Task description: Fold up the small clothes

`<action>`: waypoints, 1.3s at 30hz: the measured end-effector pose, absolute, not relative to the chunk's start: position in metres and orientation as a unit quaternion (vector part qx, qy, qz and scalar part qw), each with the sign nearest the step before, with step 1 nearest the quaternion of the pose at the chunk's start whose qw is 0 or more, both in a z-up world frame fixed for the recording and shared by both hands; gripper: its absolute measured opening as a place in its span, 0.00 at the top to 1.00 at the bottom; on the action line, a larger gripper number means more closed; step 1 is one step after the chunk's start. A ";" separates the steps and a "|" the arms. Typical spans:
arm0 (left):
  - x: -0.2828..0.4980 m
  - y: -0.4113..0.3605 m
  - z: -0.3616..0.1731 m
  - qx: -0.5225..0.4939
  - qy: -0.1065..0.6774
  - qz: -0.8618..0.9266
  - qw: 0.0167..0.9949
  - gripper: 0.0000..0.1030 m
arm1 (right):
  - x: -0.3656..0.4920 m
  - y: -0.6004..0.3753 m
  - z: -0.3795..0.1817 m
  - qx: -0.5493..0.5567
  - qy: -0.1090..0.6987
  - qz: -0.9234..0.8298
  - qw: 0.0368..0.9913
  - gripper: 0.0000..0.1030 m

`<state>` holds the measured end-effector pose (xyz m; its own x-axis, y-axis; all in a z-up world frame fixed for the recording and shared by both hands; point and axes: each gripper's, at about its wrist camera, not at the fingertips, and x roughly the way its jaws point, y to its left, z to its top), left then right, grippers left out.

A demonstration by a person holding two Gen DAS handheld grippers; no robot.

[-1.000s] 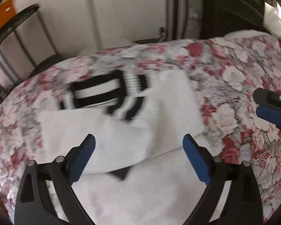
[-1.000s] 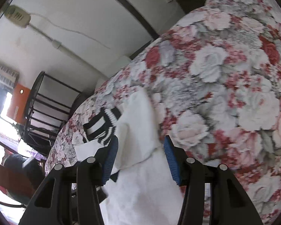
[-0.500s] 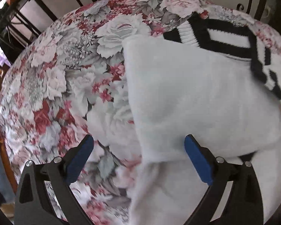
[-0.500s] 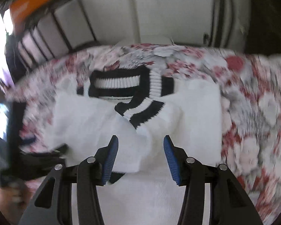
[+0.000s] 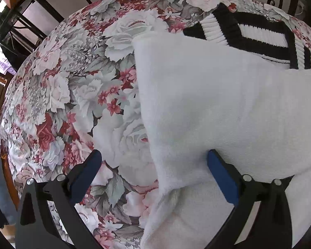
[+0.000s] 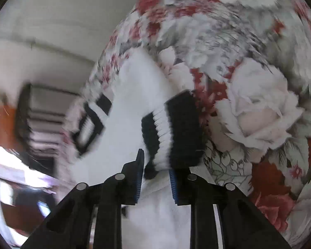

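Right claw (image 6: pixel 156 174) pinching striped cuff (image 6: pixel 170 132) (floral bedspread (image 5: pixel 72 95) beneath).

Floral-covered bed (image 5: pixel 58 95) carries a white sweater (image 5: pixel 207 108) with black-striped trim lying on it

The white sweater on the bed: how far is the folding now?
Done: one side of the white sweater already lies folded across its body on the floral bedspread. In hand: the right gripper pinches the striped cuff; the left gripper is open at the folded edge. Left: the remaining folds.
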<state>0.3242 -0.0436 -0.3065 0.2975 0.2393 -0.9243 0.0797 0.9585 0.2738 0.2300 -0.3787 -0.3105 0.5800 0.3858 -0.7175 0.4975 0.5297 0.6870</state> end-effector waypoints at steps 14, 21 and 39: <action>0.327 -0.038 -0.312 0.126 0.585 0.042 0.800 0.04 | 0.255 -0.344 -0.304 0.288 0.508 -0.073 0.808 0.87; 0.333 -0.015 -0.282 0.088 0.545 0.076 0.830 0.04 | 0.229 -0.376 -0.262 0.317 0.420 -0.161 0.835 0.74; 0.405 0.038 -0.291 -0.033 0.557 0.061 0.828 0.04 | 0.265 -0.341 -0.273 0.241 0.473 -0.067 0.845 0.80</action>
